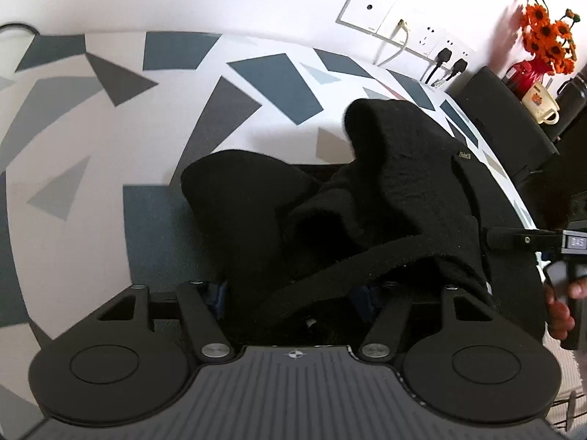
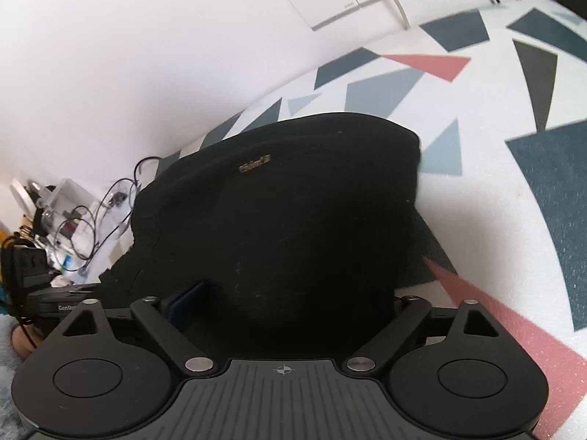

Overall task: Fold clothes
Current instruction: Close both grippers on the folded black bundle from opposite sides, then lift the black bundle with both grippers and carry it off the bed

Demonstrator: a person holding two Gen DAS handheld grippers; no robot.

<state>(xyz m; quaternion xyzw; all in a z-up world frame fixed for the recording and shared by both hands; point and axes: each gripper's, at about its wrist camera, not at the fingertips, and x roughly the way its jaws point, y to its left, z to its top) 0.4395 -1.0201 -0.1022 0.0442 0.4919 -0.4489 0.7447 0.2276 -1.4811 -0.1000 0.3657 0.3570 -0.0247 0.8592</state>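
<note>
A black knit garment (image 1: 385, 190) lies bunched on the patterned mat, with a small gold label near its upper edge (image 2: 255, 164). In the left wrist view a thick fold of it drapes between the jaws of my left gripper (image 1: 293, 289). Its blue pads (image 1: 217, 295) just show at either side, but the cloth hides whether they press. In the right wrist view the garment fills the space between the jaws of my right gripper (image 2: 290, 304). They stand wide, and the left blue pad (image 2: 185, 308) is bare beside the cloth. The right gripper's finger (image 1: 513, 238) reaches the garment's right edge.
The mat (image 1: 110, 146) has grey, blue and pink shapes and runs up to a white wall with sockets and plugs (image 1: 422, 36). A black box, a mug and orange flowers (image 1: 546, 36) stand at the right. Cables and small boxes (image 2: 69, 220) clutter the floor at the left. A hand (image 1: 557, 311) holds the right gripper.
</note>
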